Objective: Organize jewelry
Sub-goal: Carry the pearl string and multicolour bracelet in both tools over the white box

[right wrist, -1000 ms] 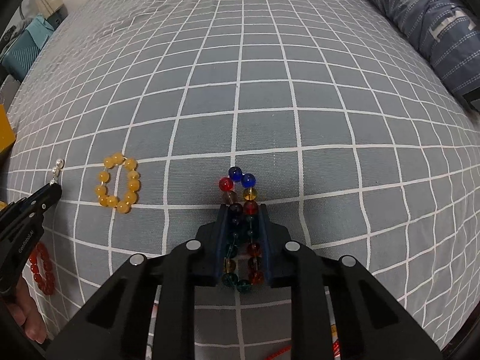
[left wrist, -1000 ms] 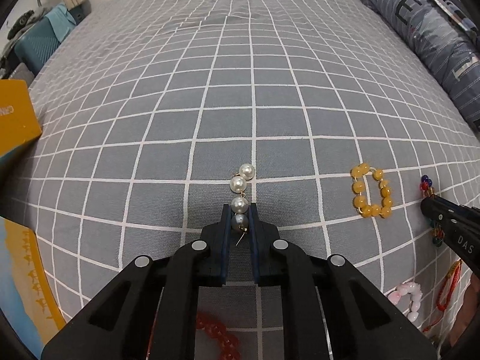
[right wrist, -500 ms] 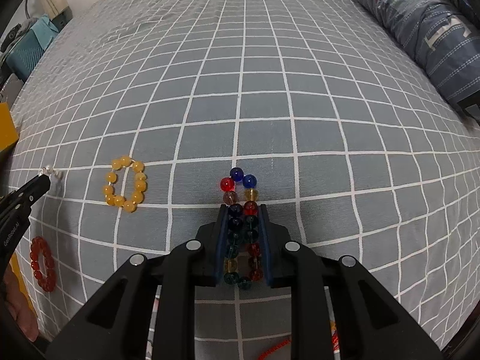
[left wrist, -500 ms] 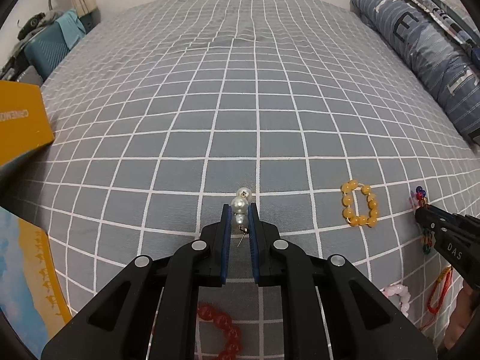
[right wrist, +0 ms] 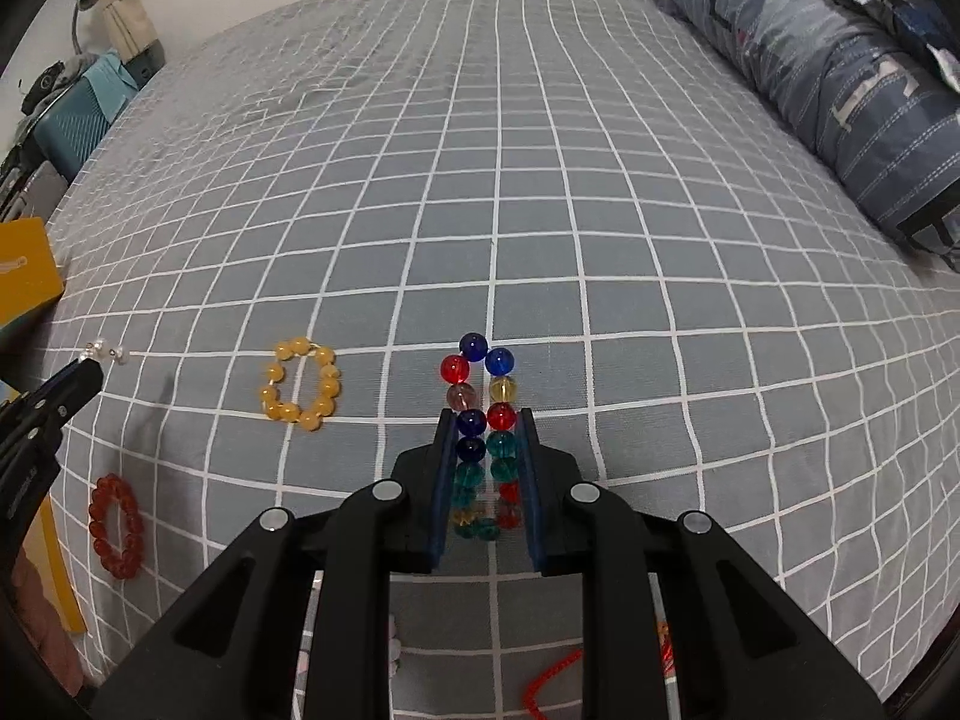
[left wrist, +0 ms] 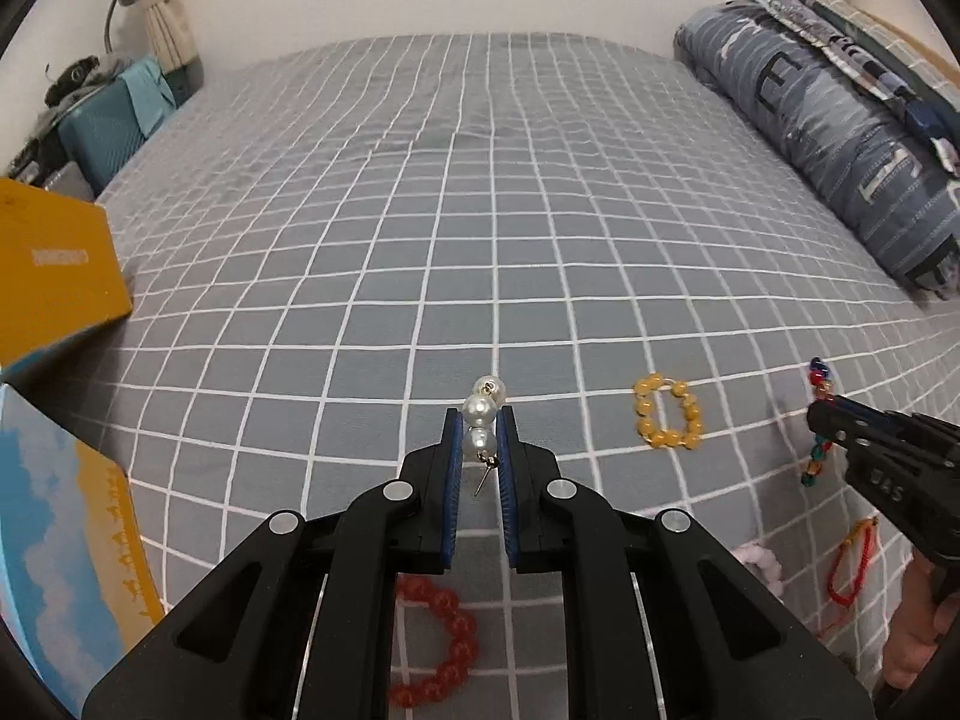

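Left gripper (left wrist: 480, 450) clamps pearls (left wrist: 480, 420), right gripper (right wrist: 483, 462) clamps beads (right wrist: 480, 414) — round, liable to slip at frame centre.

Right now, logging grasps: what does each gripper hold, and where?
Left gripper: pearl earring, by its lower pearl. Right gripper: multicolored bead bracelet, across its near half.

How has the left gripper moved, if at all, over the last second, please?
Yes. The left gripper, shut on the pearl earring, has lifted and drawn back from the yellow bracelet, which now looks smaller and farther off.
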The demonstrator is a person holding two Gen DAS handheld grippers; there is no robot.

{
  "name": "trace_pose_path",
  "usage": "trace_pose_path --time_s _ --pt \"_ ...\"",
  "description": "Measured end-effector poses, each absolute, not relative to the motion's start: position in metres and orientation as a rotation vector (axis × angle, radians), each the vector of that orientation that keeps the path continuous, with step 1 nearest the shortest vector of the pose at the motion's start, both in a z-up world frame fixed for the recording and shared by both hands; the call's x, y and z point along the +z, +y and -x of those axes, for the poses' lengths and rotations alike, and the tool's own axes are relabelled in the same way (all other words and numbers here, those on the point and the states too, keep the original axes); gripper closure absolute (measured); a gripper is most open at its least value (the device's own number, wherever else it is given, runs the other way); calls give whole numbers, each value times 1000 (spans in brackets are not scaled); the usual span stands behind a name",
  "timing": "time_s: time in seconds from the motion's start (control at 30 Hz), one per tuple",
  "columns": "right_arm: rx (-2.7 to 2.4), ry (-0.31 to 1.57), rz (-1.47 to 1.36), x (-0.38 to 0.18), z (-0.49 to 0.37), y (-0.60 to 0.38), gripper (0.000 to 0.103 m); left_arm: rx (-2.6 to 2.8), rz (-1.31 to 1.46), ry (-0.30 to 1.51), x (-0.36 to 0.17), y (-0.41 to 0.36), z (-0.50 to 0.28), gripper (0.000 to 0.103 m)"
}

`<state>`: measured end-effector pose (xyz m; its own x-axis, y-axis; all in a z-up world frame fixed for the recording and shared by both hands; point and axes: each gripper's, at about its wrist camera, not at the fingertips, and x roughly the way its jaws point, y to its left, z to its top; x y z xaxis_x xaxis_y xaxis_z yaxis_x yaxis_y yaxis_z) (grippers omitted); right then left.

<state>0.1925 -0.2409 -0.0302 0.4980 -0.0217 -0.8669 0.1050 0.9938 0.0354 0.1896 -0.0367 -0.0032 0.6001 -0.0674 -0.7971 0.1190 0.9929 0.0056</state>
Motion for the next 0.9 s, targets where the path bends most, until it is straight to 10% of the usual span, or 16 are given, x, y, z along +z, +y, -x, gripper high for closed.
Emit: trace_pose_path --time_s 0.9 --pt "-7 889 -29 66 -140 -152 84 59 -11 820 79 46 -115 92"
